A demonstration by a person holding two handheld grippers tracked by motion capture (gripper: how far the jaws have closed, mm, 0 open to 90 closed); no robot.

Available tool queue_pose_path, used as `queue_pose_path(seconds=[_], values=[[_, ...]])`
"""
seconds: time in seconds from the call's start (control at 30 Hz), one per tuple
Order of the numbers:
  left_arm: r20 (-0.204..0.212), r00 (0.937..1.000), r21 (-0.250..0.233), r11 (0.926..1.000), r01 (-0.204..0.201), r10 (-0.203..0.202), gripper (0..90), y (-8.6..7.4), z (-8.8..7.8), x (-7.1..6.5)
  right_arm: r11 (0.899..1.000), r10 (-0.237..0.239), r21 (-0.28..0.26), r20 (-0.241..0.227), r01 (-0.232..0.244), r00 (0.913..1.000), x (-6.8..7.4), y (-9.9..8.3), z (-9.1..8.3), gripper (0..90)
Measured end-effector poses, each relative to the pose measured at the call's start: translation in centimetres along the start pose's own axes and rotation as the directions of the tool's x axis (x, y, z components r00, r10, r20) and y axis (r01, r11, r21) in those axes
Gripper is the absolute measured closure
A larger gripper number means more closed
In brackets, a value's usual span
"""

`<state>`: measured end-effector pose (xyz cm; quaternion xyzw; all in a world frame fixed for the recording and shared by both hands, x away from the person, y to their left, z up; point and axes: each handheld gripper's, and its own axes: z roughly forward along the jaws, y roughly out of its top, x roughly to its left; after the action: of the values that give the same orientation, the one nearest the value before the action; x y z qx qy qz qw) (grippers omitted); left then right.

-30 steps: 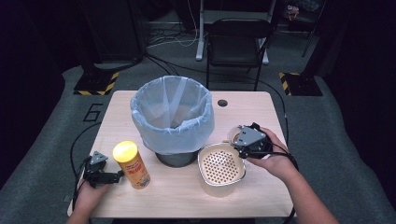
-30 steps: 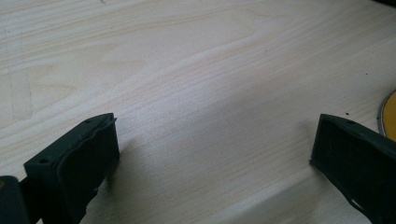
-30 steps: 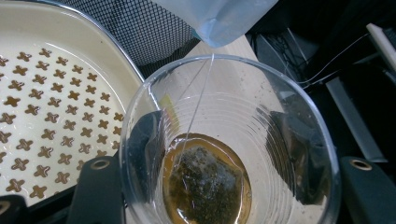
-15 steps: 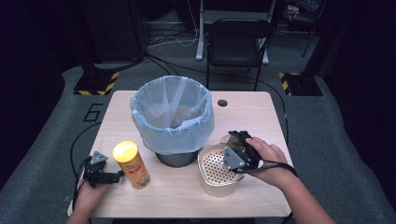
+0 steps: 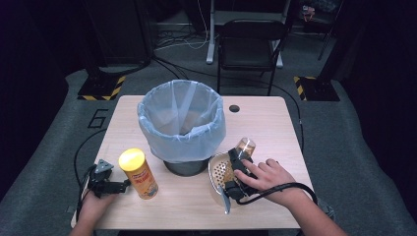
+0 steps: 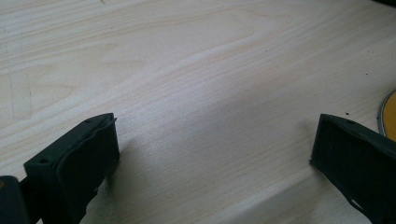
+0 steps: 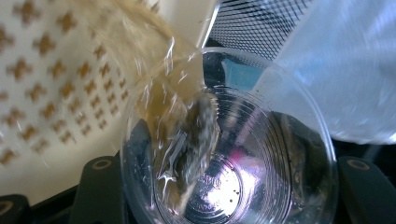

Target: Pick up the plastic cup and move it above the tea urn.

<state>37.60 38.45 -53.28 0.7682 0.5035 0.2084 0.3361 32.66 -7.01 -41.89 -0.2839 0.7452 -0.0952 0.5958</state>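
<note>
My right gripper (image 5: 239,160) is shut on a clear plastic cup (image 5: 245,146), tipped over a white perforated strainer bowl (image 5: 218,173). In the right gripper view the cup (image 7: 261,140) sits between both jaws of the gripper (image 7: 229,186), and tan liquid (image 7: 163,79) runs from its mouth onto the strainer (image 7: 51,88). My hand hides part of the strainer in the high view. At the table's front left my left gripper (image 5: 122,186) rests open, its tips beside a yellow-lidded can (image 5: 138,173). Nothing lies between its jaws (image 6: 215,154), and the can's lid edge (image 6: 388,116) is at the right.
A mesh bin lined with a pale blue bag (image 5: 182,118) stands at the table's middle, just left of the cup; its bag (image 7: 345,70) is close behind the cup. A small round hole (image 5: 234,108) is in the wooden table (image 5: 275,123). A chair (image 5: 251,44) stands beyond the table.
My right hand has moved left and down from beside the strainer to over it, tipping the cup so liquid pours out. The left gripper and can have not moved.
</note>
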Motion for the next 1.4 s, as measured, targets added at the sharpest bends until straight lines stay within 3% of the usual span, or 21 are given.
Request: queue_pose_path(seconds=[0.03,0.07,0.13,0.17,0.2,0.83,1.17,1.4], values=[[0.000,1.0000,-0.001,1.0000,-0.001,0.001,0.5,0.0,0.0,0.0,0.999,-0.042,-0.002,-0.017,0.042,0.9990,-0.2,0.3,-0.1,37.6],[0.000,1.0000,0.000,1.0000,0.000,0.000,0.5,0.0,0.0,0.0,0.997,-0.077,0.023,0.013,0.076,0.9970,0.0,0.4,-0.1,37.5],[-0.001,1.0000,-0.002,1.0000,0.002,-0.002,0.5,0.0,0.0,0.0,0.994,-0.095,0.062,0.016,0.093,0.9954,0.6,0.5,0.0,37.3],[0.000,1.0000,0.000,1.0000,0.000,0.000,0.5,0.0,0.0,0.0,0.997,-0.060,0.056,0.022,0.058,0.9980,1.0,0.6,0.1,37.2],[0.000,1.0000,0.000,1.0000,-0.001,0.001,0.5,0.0,0.0,0.0,0.994,-0.091,0.069,0.021,0.090,0.9956,0.7,0.4,0.0,37.1],[0.001,1.0000,-0.002,1.0000,0.002,-0.002,0.5,0.0,0.0,0.0,0.994,-0.095,0.063,0.021,0.094,0.9952,0.4,0.1,-0.1,36.9],[0.001,1.0000,-0.002,1.0000,0.002,-0.002,0.5,0.0,0.0,0.0,0.995,-0.090,0.057,0.054,0.087,0.9945,-0.2,0.0,-0.4,36.9],[0.001,1.0000,-0.002,1.0000,0.002,-0.002,0.5,0.0,0.0,0.0,0.995,-0.083,0.056,0.052,0.080,0.9952,-0.4,-0.1,-0.5,36.9]])
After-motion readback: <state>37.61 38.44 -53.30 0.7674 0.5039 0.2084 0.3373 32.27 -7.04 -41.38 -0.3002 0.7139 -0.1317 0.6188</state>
